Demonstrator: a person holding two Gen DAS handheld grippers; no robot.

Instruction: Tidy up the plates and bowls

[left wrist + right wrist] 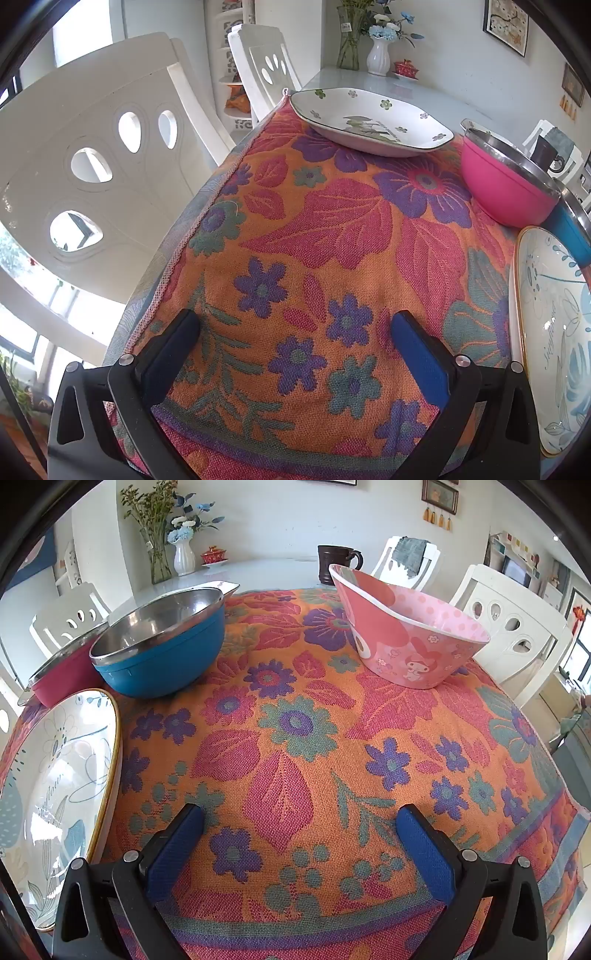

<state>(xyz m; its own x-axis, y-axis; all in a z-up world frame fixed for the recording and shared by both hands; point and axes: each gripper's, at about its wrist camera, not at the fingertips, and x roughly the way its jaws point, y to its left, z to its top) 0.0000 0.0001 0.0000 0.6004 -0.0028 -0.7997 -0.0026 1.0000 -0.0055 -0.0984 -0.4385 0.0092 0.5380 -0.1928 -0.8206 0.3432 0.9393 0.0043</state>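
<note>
Hovering spread and empty over the cloth-covered surface (295,738), left gripper (295,328) and right gripper (301,821) have yet to gather two plates (369,118) (55,775) and three bowls (162,642) (410,635) (506,184), all lying scattered and unstacked.

White walls (280,520), white cut-out chairs (110,155), bright window (79,33), framed picture (506,22), flower vases (184,555)

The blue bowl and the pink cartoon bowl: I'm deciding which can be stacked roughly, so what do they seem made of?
Blue bowl: shiny steel-looking liner, matte blue shell, likely plastic. Pink cartoon bowl: smooth printed surface, probably melamine or plastic.
</note>
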